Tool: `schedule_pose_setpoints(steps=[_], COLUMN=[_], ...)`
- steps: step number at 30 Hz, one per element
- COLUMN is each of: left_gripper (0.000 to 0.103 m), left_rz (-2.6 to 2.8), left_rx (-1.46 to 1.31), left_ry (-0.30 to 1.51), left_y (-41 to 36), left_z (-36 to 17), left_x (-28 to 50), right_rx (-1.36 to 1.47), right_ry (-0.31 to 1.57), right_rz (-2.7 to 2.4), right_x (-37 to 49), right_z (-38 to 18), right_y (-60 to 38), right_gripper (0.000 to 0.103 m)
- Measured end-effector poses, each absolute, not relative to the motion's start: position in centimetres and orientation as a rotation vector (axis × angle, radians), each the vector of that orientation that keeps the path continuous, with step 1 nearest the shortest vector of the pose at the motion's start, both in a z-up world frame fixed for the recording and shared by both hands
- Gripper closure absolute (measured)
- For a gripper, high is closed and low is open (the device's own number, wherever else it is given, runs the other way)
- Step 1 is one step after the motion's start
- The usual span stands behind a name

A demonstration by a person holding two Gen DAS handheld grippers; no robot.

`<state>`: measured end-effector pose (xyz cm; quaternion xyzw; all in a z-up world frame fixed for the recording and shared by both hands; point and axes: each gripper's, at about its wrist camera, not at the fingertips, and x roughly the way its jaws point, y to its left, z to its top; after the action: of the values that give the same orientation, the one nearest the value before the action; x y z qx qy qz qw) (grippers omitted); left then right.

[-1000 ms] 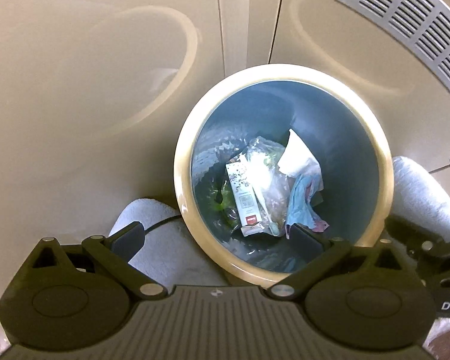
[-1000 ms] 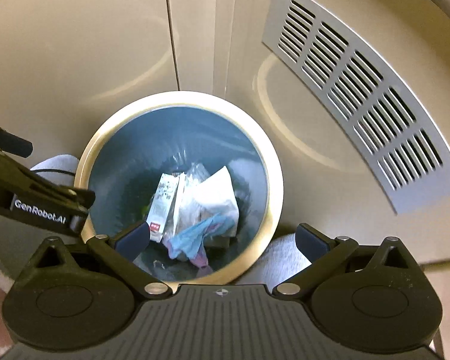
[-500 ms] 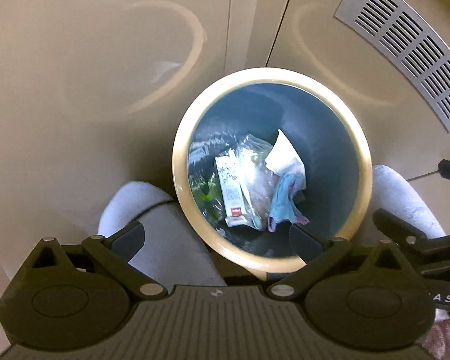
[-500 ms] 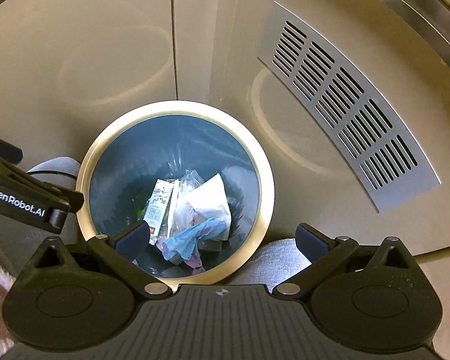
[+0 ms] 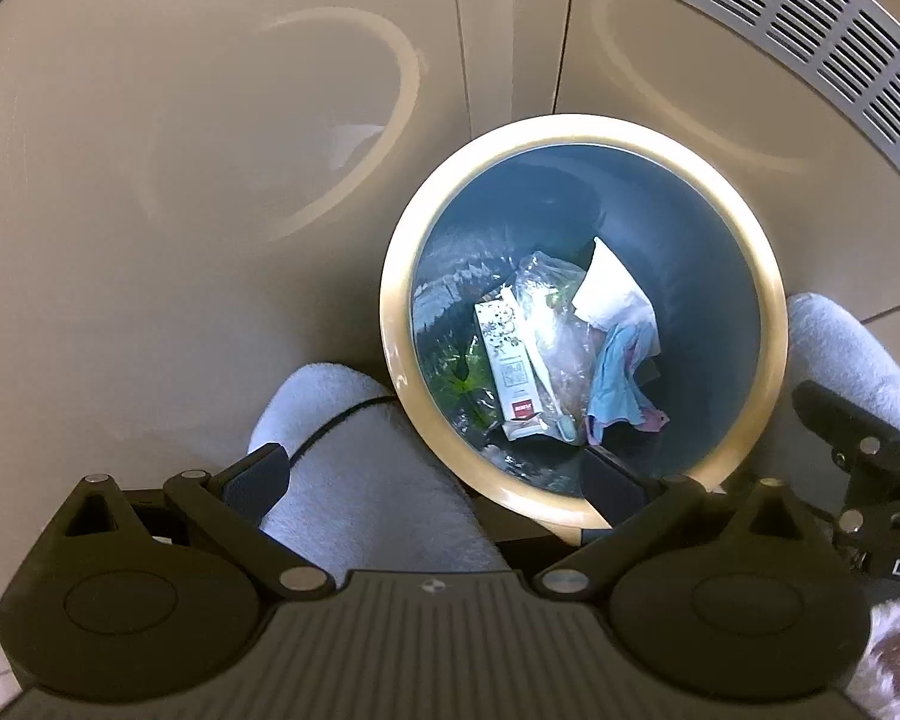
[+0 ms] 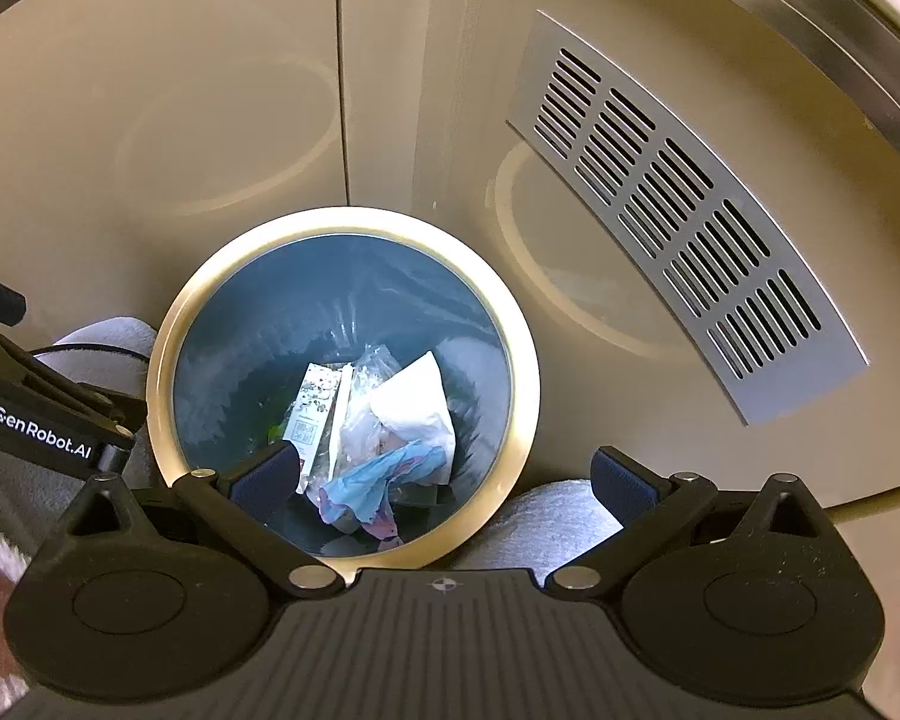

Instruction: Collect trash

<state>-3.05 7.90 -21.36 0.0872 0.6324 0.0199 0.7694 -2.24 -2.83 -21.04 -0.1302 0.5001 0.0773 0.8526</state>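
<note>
Well, from where I sit the collecting looks mostly done: the trash bin point(image 5: 582, 324) stands on the floor point(image 5: 180, 240) close to a beige wall with a metal vent grille point(image 6: 684, 222), and its blue liner already holds a small heap at the bottom. I can pick out a printed carton point(image 5: 510, 360) lying toward the left side of the heap, a crumpled clear plastic wrapper point(image 5: 555, 330) beside it, a white paper piece point(image 5: 609, 291) toward the far side, and a light blue and pink scrap point(image 5: 621, 384) nearest me. My left hand-held gripper point(image 5: 435, 477) hangs above the bin's near rim with its jaws spread wide and nothing between them; my right hand-held gripper point(image 6: 444, 477) sits likewise over the near rim, jaws apart and empty. The person's feet in pale fluffy slippers point(image 5: 354, 462) stand on either side of the bin, just beside its rim. I see no loose litter on the stretch of floor these two views cover, so I judge that what remains is either to look elsewhere for more rubbish or to deal with the liner itself; I cannot tell which from here.
</note>
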Motion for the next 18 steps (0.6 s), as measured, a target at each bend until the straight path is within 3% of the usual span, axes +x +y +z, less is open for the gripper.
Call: schedule_pose_setpoints(steps=[18], left_gripper=[0.000], left_rz=[0.020], left_rx=[0.195], left_ry=[1.416], left_y=[7.65], left_z=[-21.60], left_x=[-3.13], right_rx=[-0.256], right_ry=[1.031], right_rz=[0.156], right_x=[-2.47], right_z=[-20.80], right_y=[-2.92], right_gripper=[0.000])
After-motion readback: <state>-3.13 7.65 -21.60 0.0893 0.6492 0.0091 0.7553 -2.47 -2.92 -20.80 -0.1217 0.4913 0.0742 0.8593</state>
